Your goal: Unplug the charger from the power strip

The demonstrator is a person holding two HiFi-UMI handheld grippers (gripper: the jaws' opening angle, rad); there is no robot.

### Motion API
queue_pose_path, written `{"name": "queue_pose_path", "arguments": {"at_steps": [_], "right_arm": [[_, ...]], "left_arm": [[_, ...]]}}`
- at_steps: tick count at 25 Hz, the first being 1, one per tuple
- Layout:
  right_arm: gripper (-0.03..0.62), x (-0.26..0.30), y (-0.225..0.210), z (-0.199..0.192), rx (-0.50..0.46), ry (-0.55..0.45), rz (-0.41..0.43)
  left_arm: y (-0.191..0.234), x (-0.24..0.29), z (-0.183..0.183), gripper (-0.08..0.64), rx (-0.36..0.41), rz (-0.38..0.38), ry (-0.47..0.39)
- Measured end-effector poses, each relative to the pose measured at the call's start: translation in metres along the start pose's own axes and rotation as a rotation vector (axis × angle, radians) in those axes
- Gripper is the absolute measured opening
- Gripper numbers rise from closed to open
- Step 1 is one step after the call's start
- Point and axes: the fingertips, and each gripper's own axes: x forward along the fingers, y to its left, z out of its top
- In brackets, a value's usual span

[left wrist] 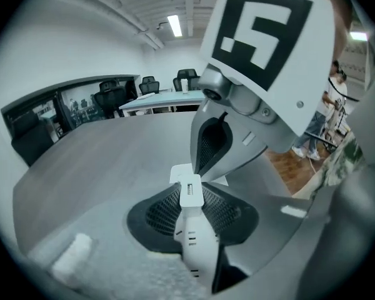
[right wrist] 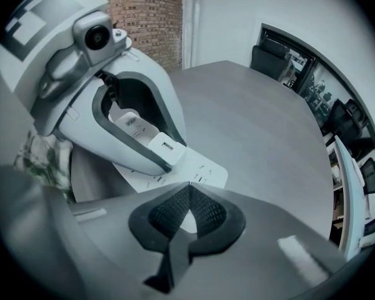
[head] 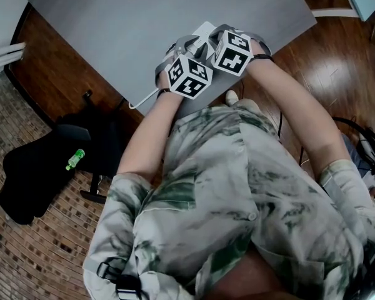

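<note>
- My shirt (head: 237, 186) fills the low part of the head view and covers the floor under me.
- From up there my left cube (head: 189, 77) and right cube (head: 232, 52) sit side by side. They hide both sets of jaws.
- My left gripper (left wrist: 190, 199) has its jaws closed on the charger (right wrist: 165, 145), a white block with a small slot. The pads cover its sides. Its near end is cut off at the bottom of the left gripper view.
- My right gripper (right wrist: 189, 187) has its jaws pressed together at the tips. A small gap lower down shows a bit of white.
- Those tips come down just beside the charger. I cannot tell if they touch it.
- The charger sits at the strip (right wrist: 200, 170), which lies flat on the table (head: 144, 24) near the edge closest to me. My jaws hide where the two meet, so I cannot tell if it is plugged in.
- In the head view only a corner of the strip peeks out past the cubes. A white cable (head: 140, 102) hangs off the table edge.
- On the floor to my left lies a black bag (head: 31, 174) with a green thing on it, too small to tell.
- Far off are black chairs (left wrist: 186, 77), small and blurry.
</note>
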Motion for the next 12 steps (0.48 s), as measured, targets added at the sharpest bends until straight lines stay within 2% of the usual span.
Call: {"name": "queue_pose_path", "arguments": {"at_steps": [2, 3, 6, 8, 12], "right_arm": [[-0.005, 0.001, -0.001, 0.001, -0.005, 0.008, 0.003], [-0.005, 0.001, 0.000, 0.001, -0.009, 0.015, 0.005], [-0.005, -0.001, -0.002, 0.002, -0.027, 0.012, 0.004], [-0.005, -0.005, -0.001, 0.003, -0.018, -0.007, 0.002], [-0.005, -0.006, -0.003, 0.003, -0.001, -0.042, -0.004]], "left_arm": [[0.005, -0.002, 0.002, 0.101, -0.092, -0.024, -0.027], [0.007, -0.007, 0.009, 0.103, -0.098, -0.025, -0.052], [0.017, -0.031, 0.046, 0.103, -0.020, 0.006, -0.137], [0.027, -0.042, 0.058, 0.104, -0.020, 0.012, -0.159], [0.034, -0.064, 0.050, 0.104, -0.049, 0.018, -0.158]]}}
